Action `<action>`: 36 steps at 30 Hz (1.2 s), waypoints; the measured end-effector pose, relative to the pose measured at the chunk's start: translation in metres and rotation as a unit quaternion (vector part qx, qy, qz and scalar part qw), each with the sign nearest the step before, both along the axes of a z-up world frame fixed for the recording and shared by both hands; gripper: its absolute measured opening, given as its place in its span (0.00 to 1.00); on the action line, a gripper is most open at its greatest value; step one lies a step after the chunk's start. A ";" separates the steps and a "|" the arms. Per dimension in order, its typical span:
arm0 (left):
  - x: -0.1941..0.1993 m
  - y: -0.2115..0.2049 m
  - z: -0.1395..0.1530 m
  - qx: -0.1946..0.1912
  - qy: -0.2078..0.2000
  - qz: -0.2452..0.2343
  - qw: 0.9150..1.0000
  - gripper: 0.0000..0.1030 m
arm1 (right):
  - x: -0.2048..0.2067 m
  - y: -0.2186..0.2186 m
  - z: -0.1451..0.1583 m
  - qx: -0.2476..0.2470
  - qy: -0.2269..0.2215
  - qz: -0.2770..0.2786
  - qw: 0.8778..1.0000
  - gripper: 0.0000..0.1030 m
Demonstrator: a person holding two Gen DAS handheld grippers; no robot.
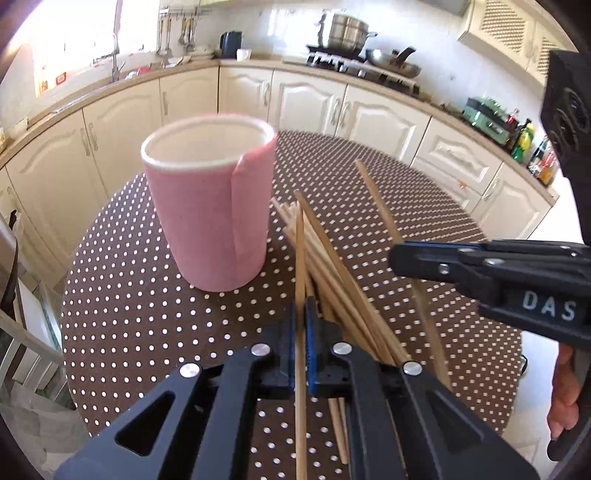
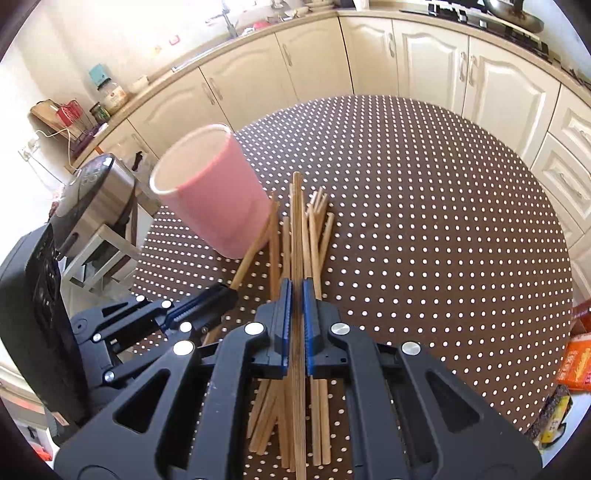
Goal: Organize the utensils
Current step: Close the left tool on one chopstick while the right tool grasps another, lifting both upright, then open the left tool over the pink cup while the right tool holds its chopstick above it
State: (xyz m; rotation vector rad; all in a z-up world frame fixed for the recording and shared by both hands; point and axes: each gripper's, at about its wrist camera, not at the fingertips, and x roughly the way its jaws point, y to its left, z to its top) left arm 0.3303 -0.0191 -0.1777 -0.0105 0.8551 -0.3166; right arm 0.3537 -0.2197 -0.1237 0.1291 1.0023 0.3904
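A pink cup [image 1: 210, 206] with a white inside stands upright and empty on the dotted round table [image 1: 147, 325]; it also shows in the right wrist view [image 2: 218, 199]. A pile of wooden chopsticks [image 1: 332, 280] lies to the right of the cup, also seen in the right wrist view [image 2: 314, 236]. My left gripper [image 1: 300, 306] is shut on one chopstick [image 1: 300, 251] and holds it above the pile. My right gripper [image 2: 297, 288] is shut on another chopstick [image 2: 296, 221]. In the left wrist view the right gripper [image 1: 399, 258] holds its chopstick [image 1: 376, 199] raised to the right of the cup.
Cream kitchen cabinets [image 1: 306, 99] curve behind the table. A stove with a pot [image 1: 343, 29] and pan is at the back. A rice cooker [image 2: 92, 195] stands on a stool left of the table. Packets [image 2: 576, 362] lie off the right edge.
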 end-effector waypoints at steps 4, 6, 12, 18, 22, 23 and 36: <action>-0.016 -0.004 0.018 -0.016 -0.033 -0.009 0.999 0.05 | -0.008 -0.002 0.018 0.008 -0.017 0.002 1.000 0.07; -0.025 -0.002 0.029 -0.028 -0.055 -0.013 0.998 0.05 | -0.015 -0.008 0.026 0.014 -0.027 0.002 1.000 0.07; -0.045 0.005 0.062 -0.062 -0.112 -0.023 0.991 0.05 | -0.026 -0.010 0.057 0.032 -0.063 0.004 0.998 0.07; -0.043 0.003 0.081 -0.061 -0.143 -0.022 0.988 0.05 | -0.023 -0.005 0.081 0.038 -0.086 0.004 0.996 0.07; -0.031 0.021 0.095 -0.093 -0.178 0.001 0.980 0.05 | -0.018 0.002 0.102 0.055 -0.117 0.001 0.992 0.06; -0.027 0.026 0.099 -0.104 -0.192 0.005 0.976 0.05 | -0.015 0.004 0.111 0.060 -0.129 0.000 0.990 0.06; 0.019 0.070 0.140 -0.191 -0.344 0.076 0.916 0.05 | 0.013 0.043 0.186 0.060 -0.201 0.025 0.977 0.06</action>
